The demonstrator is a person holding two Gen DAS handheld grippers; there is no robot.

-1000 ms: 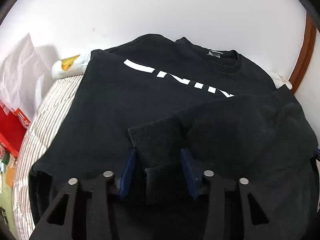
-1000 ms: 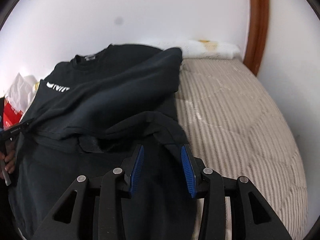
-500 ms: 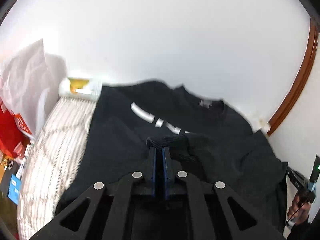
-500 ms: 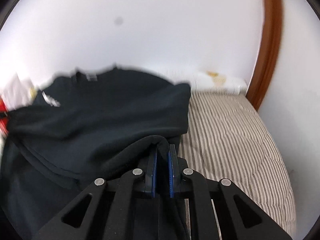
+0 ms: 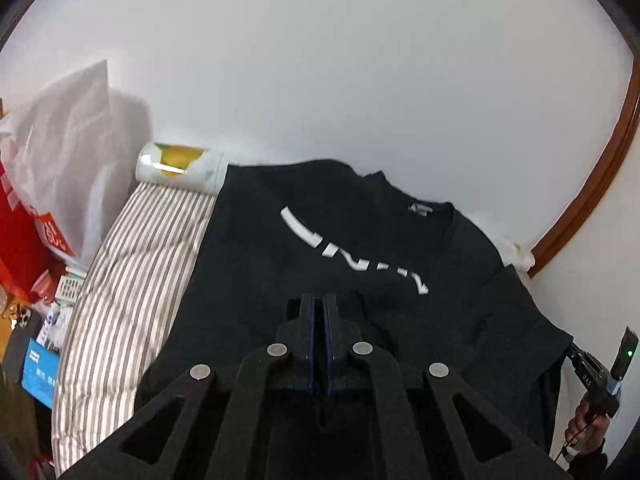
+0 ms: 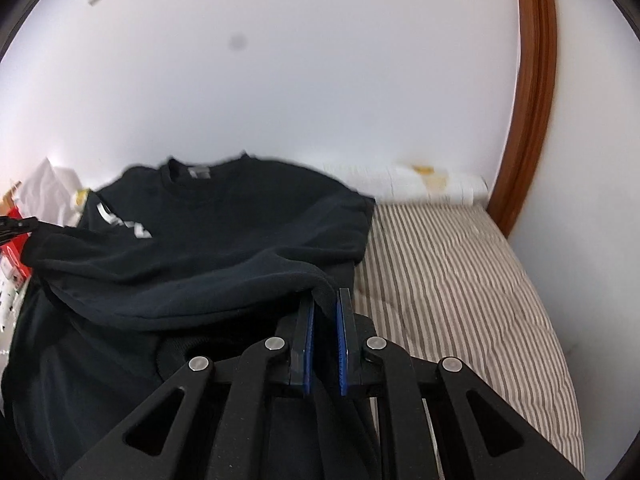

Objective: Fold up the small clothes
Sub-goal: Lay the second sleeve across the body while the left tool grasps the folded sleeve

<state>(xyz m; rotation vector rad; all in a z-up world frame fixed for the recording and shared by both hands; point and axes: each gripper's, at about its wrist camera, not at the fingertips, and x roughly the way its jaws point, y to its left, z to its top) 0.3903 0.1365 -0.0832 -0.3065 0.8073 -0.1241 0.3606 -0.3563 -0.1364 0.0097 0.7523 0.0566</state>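
Striped in grey and white, the mattress point(image 6: 460, 280) fills the corner where the white wall point(image 5: 340, 72) meets a brown wooden frame point(image 6: 528, 120). Spread over the mattress lies the black sweatshirt point(image 5: 260, 248), collar toward the wall, white lettering across its chest, one side already folded in over its body. Beyond the sweatshirt's far edge, against the wall, sits a white roll with a yellow print point(image 5: 180, 166); farther off that side stand a white plastic bag point(image 5: 68, 152) and red packaging point(image 5: 20, 240).

Left tongs point(image 5: 319, 312) are pinched tight, with dark cloth of the sweatshirt bunched around their tips. Right tongs point(image 6: 324, 312) clamp a thick fold of the sweatshirt between blue pads point(image 6: 307, 340), their jaws opening slightly, the fold lifted off the mattress. A hand point(image 5: 588, 420) grips the right tongs' handle beside the sweatshirt's hem.
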